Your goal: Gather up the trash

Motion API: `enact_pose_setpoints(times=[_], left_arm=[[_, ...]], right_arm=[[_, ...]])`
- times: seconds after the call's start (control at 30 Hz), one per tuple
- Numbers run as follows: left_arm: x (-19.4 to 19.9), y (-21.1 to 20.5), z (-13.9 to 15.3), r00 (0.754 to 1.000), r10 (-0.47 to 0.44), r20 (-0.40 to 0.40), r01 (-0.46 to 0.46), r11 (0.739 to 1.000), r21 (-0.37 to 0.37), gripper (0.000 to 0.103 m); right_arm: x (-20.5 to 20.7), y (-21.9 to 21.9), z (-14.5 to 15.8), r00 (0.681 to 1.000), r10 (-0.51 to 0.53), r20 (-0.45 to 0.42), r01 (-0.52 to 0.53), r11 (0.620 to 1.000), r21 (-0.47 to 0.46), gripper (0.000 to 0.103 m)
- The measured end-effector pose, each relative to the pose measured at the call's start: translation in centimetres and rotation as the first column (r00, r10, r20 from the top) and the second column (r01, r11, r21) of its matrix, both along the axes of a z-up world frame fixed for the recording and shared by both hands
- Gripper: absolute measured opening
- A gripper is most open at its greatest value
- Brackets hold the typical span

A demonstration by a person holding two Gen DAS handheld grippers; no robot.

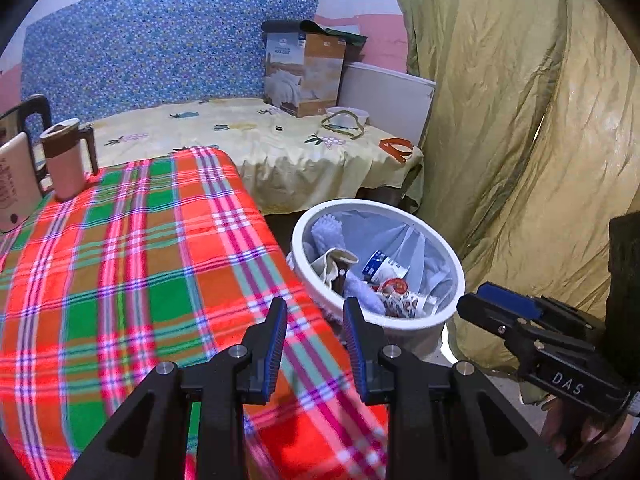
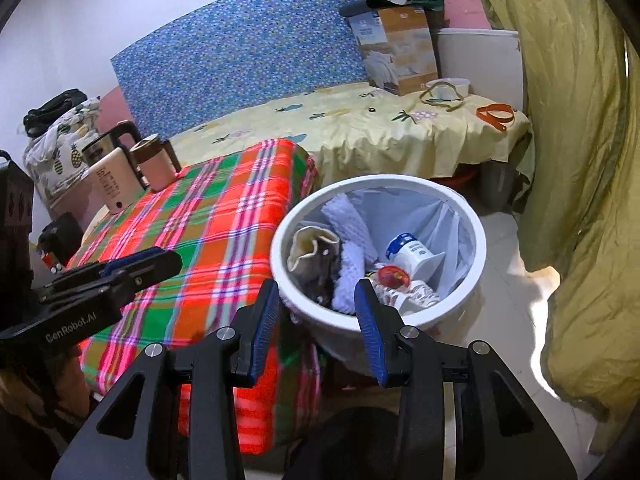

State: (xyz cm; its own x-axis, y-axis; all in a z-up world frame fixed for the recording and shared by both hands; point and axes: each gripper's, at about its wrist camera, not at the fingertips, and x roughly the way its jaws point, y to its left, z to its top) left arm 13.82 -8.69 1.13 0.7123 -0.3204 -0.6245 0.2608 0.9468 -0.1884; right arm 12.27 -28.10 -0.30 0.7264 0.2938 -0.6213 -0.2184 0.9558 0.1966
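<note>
A white trash bin (image 1: 404, 323) (image 2: 400, 181) with a pale liner stands on the floor beside the plaid-covered table (image 1: 140, 260) (image 2: 208, 220). Inside lie a white cup with a blue label (image 1: 384, 266) (image 2: 412, 250), a red wrapper (image 1: 394, 286) (image 2: 394, 276), a beige cloth (image 1: 334, 264) (image 2: 312, 246) and a white towel. My left gripper (image 1: 316, 308) hovers over the table's corner next to the bin, open and empty. My right gripper (image 2: 317, 288) hangs above the bin's near rim, open too, with nothing between its fingers. Each gripper shows in the other's view: the right (image 1: 500, 312), the left (image 2: 140, 264).
A mug (image 1: 68, 160) (image 2: 154, 164) and a kettle stand at the table's far end. Behind is a bed with a yellow sheet (image 1: 260, 136) (image 2: 380, 128), a cardboard box (image 1: 304, 72) and an orange strap (image 1: 396, 148). An olive curtain (image 1: 520, 120) (image 2: 580, 140) hangs on the right.
</note>
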Motion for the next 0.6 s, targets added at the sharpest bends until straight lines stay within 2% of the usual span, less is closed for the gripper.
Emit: enact_pose_setpoints(times=[0.37, 0.6], left_arm=[[-5.5, 2.2, 0.4, 0.996, 0.084, 0.036, -0.084, 0.996, 0.021, 0.029], [-7.6, 3.0, -0.2, 0.994, 0.108, 0.015, -0.108, 0.994, 0.034, 0.029]], right_arm=[[-3.0, 2.1, 0.4, 0.999, 0.046, 0.022, -0.045, 0.999, -0.018, 0.042], [-4.6, 2.6, 0.6, 0.998, 0.055, 0.037, -0.054, 0.998, -0.026, 0.042]])
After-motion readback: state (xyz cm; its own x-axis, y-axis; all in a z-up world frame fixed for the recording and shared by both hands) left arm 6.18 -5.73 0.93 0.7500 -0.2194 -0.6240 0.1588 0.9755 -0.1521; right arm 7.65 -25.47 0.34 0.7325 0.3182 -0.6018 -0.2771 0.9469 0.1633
